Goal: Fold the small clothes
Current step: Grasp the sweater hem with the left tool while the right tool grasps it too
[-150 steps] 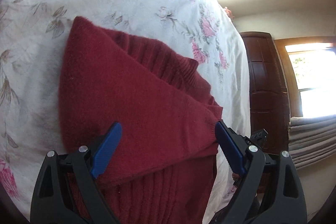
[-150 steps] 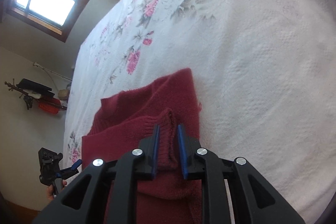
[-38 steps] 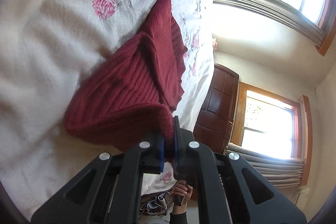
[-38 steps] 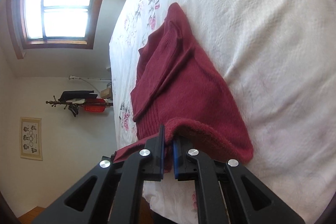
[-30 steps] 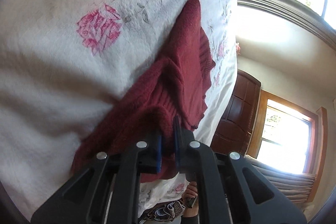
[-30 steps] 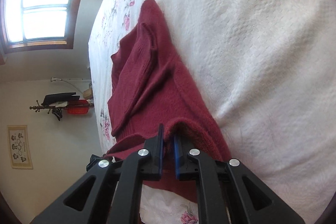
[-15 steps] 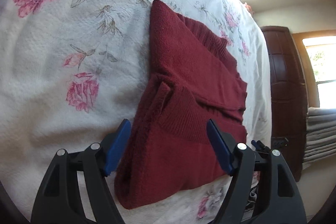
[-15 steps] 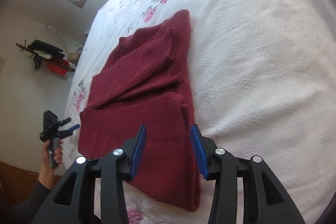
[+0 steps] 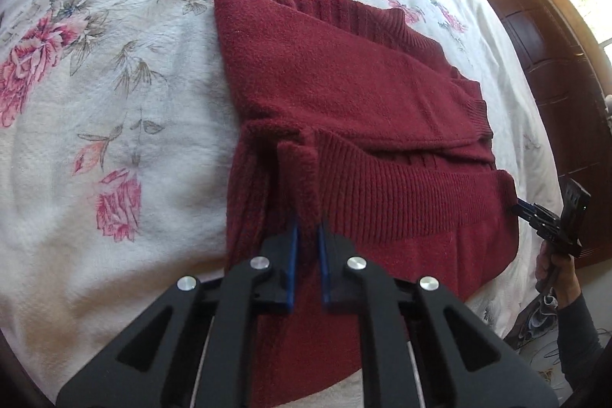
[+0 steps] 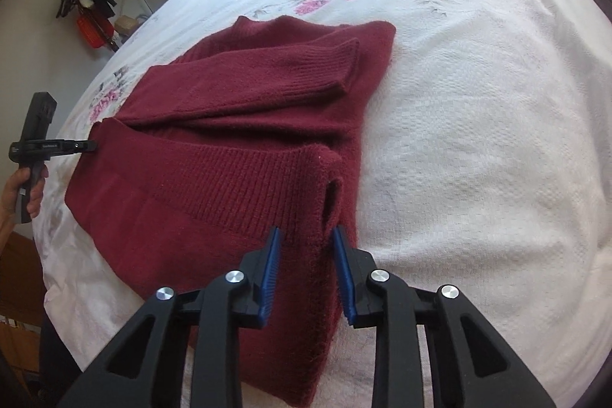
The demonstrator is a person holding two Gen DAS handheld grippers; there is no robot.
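Red sweater (image 9: 344,94) — no label, left gripper (image 9: 306,236) jaws pinching it

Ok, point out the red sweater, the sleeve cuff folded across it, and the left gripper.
red sweater (image 10: 214,186): right wrist view, on the ribbed hem band.
sleeve cuff (image 10: 336,67): right wrist view, on the ribbed end.
left gripper (image 9: 306,236): left wrist view, between its fingertips.

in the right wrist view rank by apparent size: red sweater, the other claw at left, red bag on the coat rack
1. red sweater
2. left claw, at the sweater's far corner
3. red bag, farther off, so truly smaller is unsure
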